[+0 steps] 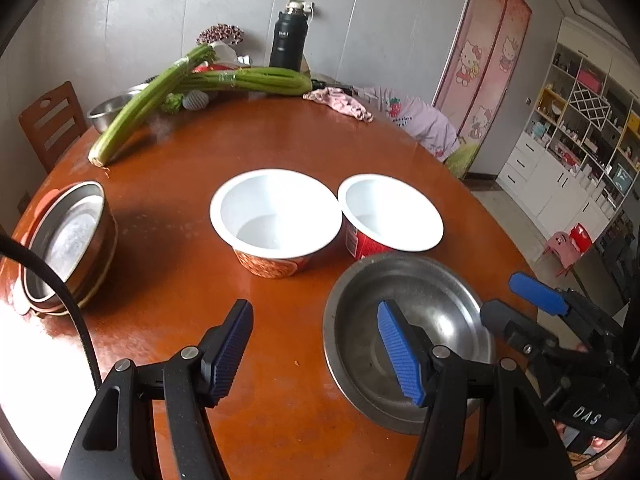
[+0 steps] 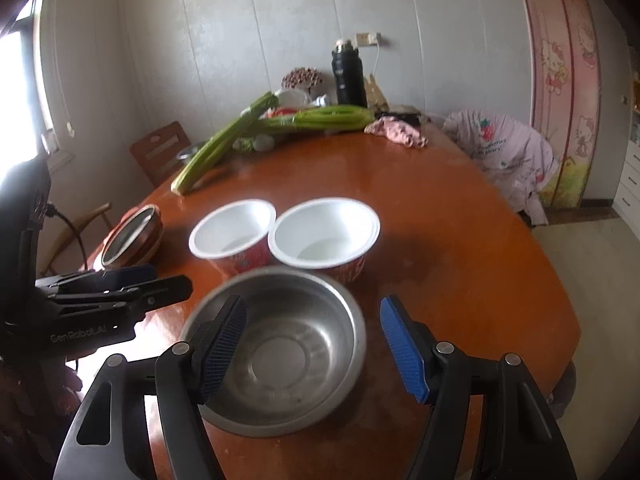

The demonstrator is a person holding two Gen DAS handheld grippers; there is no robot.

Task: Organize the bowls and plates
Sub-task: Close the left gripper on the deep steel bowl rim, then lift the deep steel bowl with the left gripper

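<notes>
Steel bowl (image 2: 280,344) lower centre on counter (image 2: 460,248), right claw (image 2: 314,344) directly over it, nearer; left claw (image 1: 316,352) alongside; both open, empty.

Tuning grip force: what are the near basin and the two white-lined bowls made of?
Basin: looks like stainless steel, dull brushed grey with soft glare and scuffs.
Two bowls: probably disposable paper or thin plastic, with glossy white lining, thin flared rims and printed red outsides.
</notes>
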